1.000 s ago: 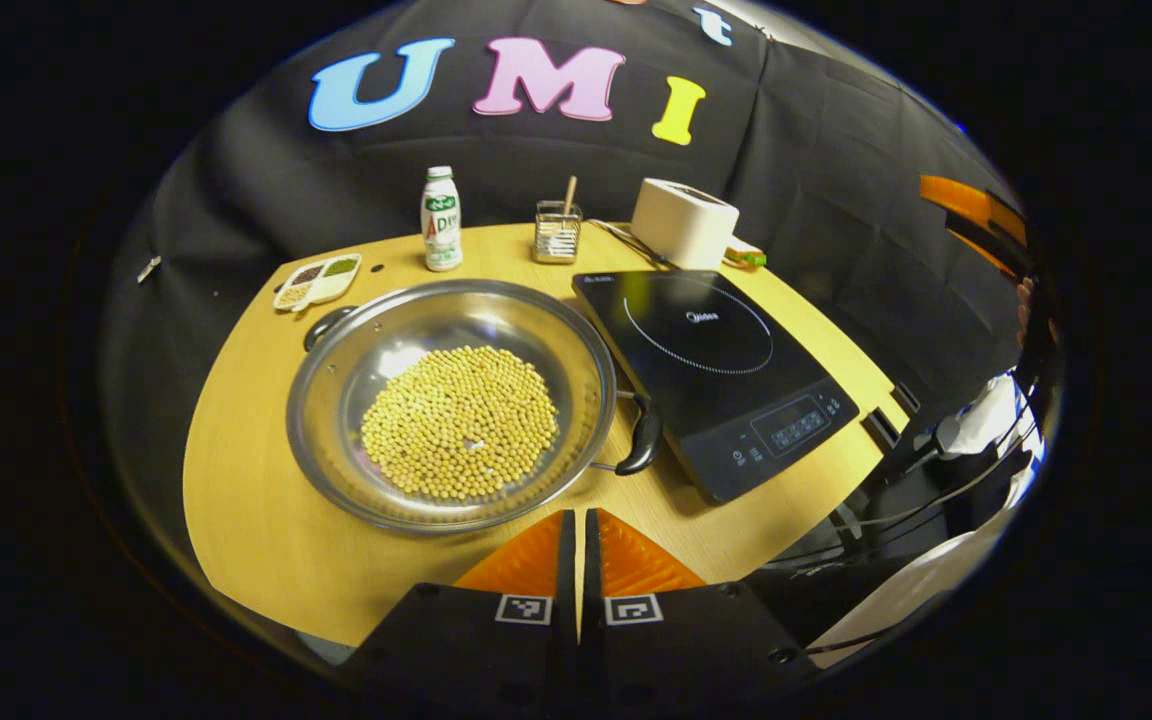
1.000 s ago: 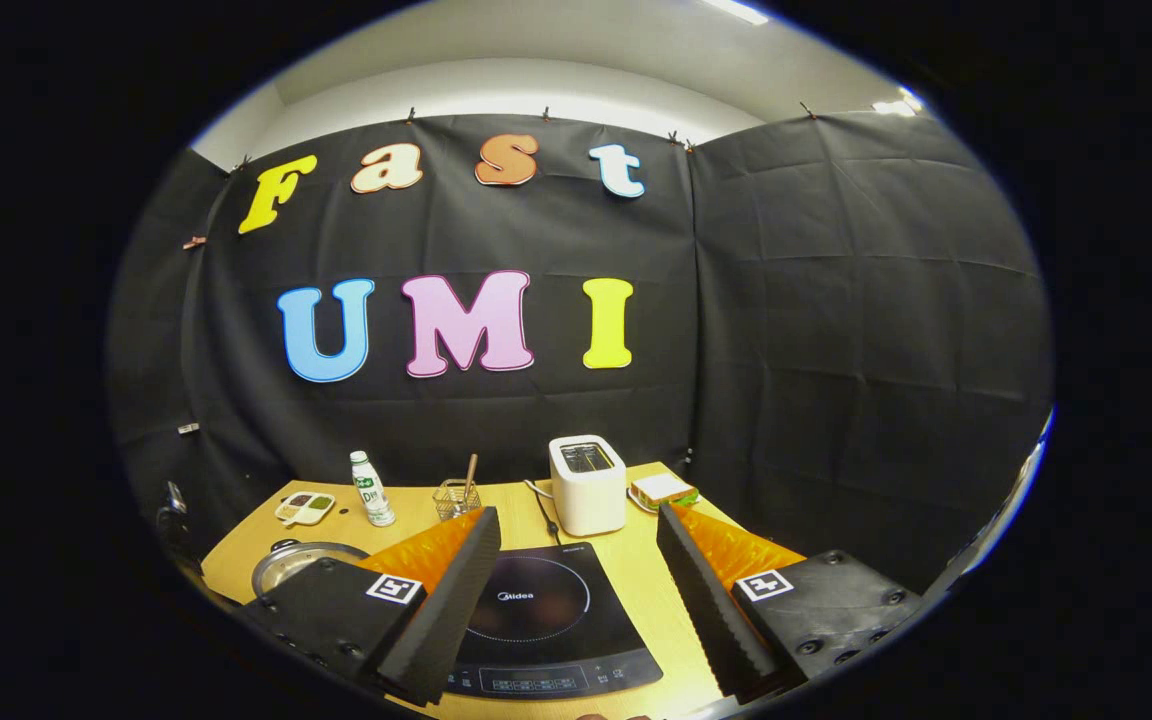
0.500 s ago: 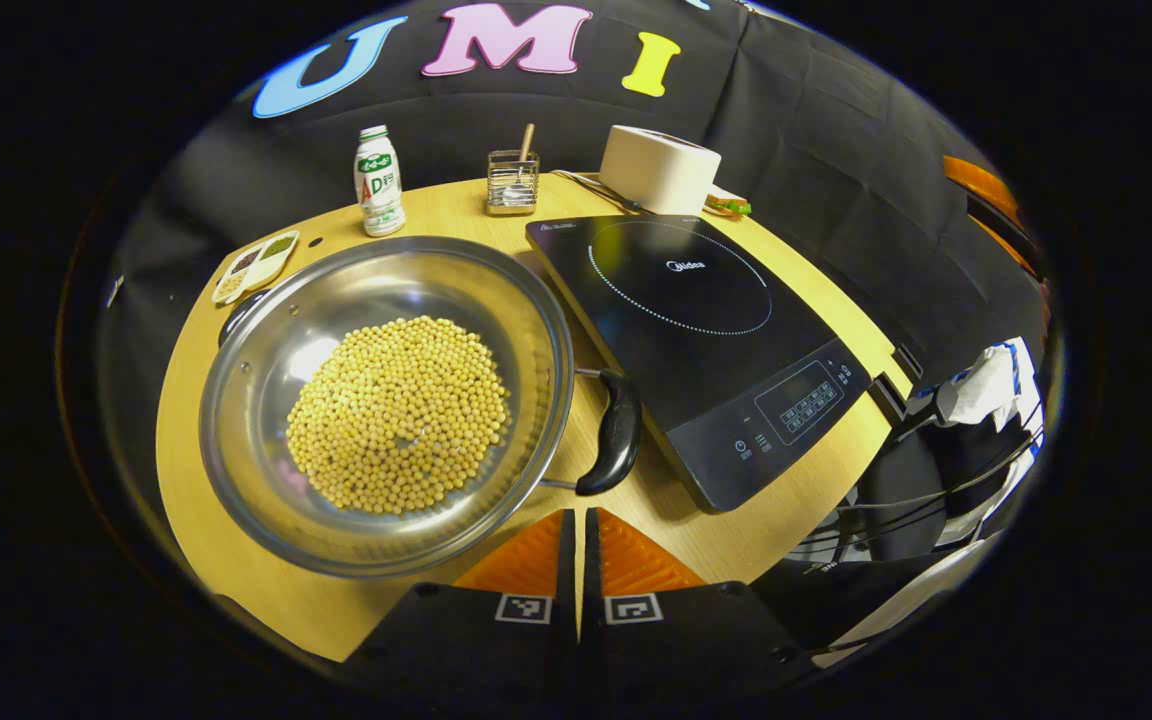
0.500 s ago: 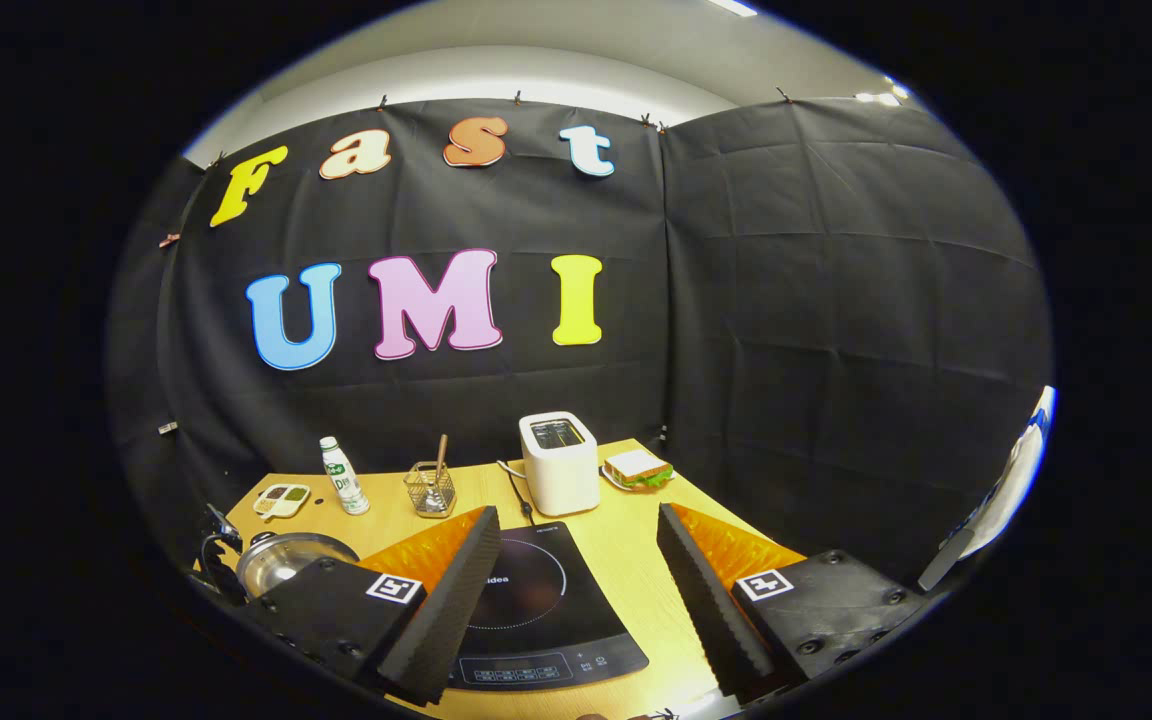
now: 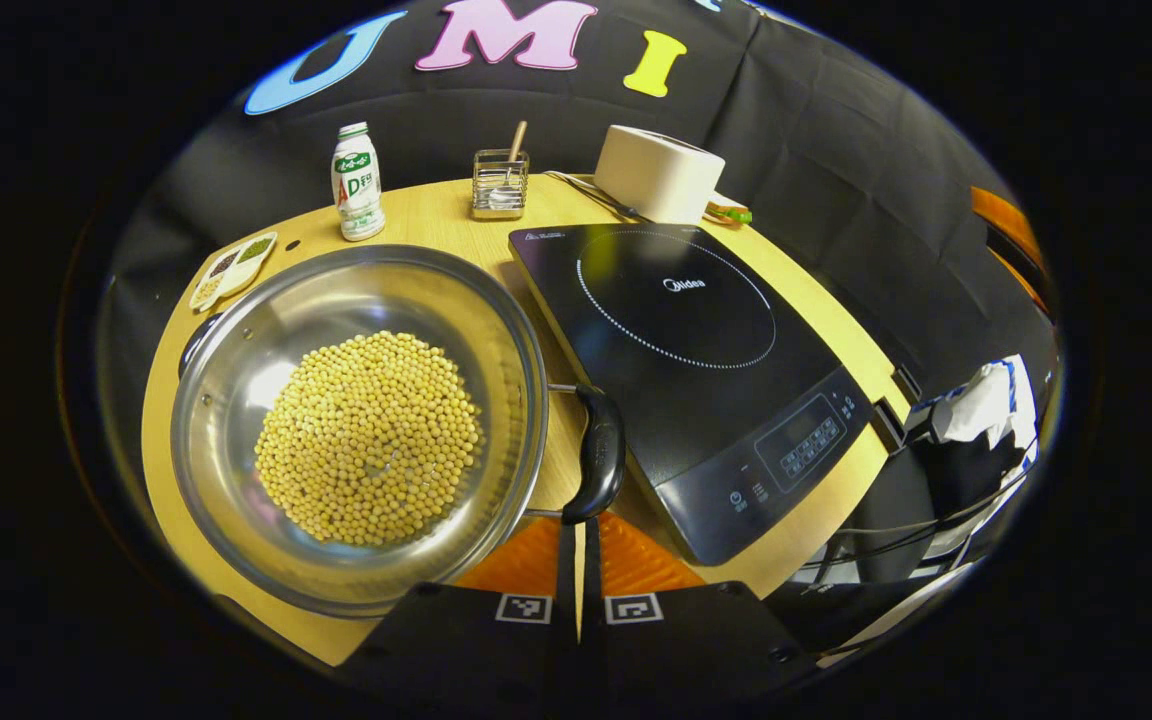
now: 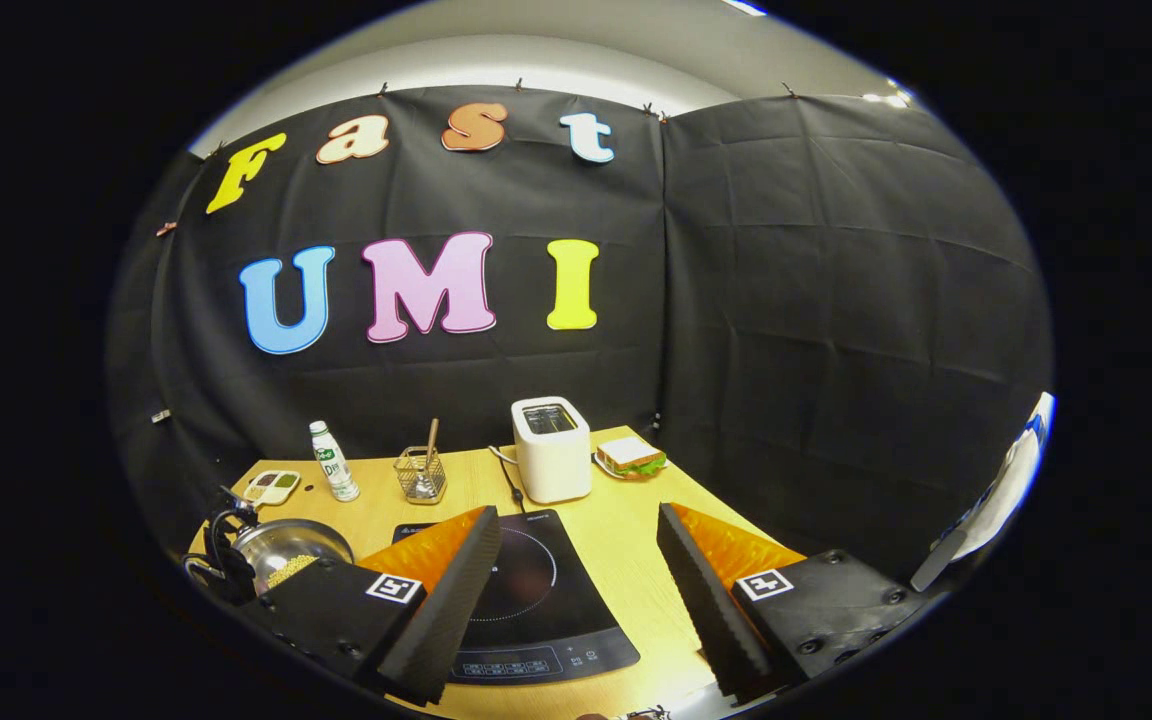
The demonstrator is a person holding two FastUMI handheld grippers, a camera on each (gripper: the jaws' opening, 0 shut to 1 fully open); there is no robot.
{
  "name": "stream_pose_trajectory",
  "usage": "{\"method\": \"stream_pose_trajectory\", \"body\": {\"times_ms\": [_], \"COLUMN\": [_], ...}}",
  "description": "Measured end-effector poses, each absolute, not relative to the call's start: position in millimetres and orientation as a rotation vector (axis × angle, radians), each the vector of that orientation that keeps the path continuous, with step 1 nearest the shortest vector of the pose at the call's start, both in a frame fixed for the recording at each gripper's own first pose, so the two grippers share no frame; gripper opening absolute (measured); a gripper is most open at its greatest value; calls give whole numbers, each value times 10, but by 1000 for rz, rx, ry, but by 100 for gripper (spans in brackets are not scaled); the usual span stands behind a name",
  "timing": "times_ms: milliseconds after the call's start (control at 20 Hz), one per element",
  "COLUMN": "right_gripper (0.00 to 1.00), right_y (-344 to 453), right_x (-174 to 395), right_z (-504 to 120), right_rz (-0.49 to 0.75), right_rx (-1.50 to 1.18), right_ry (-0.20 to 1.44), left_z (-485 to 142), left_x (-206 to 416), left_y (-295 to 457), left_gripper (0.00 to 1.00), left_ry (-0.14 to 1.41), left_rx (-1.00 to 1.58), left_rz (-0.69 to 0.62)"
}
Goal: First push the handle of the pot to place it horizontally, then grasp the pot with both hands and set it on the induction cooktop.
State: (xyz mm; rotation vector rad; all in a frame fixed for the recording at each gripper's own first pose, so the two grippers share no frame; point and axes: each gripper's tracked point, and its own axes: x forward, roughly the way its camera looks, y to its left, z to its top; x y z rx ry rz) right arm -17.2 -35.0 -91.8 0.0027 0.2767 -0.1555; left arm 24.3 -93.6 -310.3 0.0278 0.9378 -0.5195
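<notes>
My left claw (image 5: pixel 578 528) is closed, tips right at the near end of the pot's black handle (image 5: pixel 600 452). The round steel pot (image 5: pixel 356 420) holds yellow beans (image 5: pixel 368 438) and sits on the wooden table (image 5: pixel 436 215), left of the flat black cooktop (image 5: pixel 686 350). My right claw (image 6: pixel 576 590) is open.

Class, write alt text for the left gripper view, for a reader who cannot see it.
A steel pot of yellow beans sits on a wooden table, its black handle just ahead of the closed left gripper. An induction cooktop lies to the pot's right; a bottle, utensil holder and toaster stand behind.
</notes>
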Motion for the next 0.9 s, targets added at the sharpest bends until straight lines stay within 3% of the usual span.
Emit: {"method": "stream_pose_trajectory", "body": {"times_ms": [900], "right_gripper": [98], "right_y": [-513], "right_x": [-69], "right_z": [-847], "right_rz": [-174], "right_rx": [-30], "right_ry": [285], "left_z": [-3036], "left_x": [960], "left_y": [-1197], "left_gripper": [5], "left_ry": [888], "left_rx": [-52], "left_rz": [-483]}}
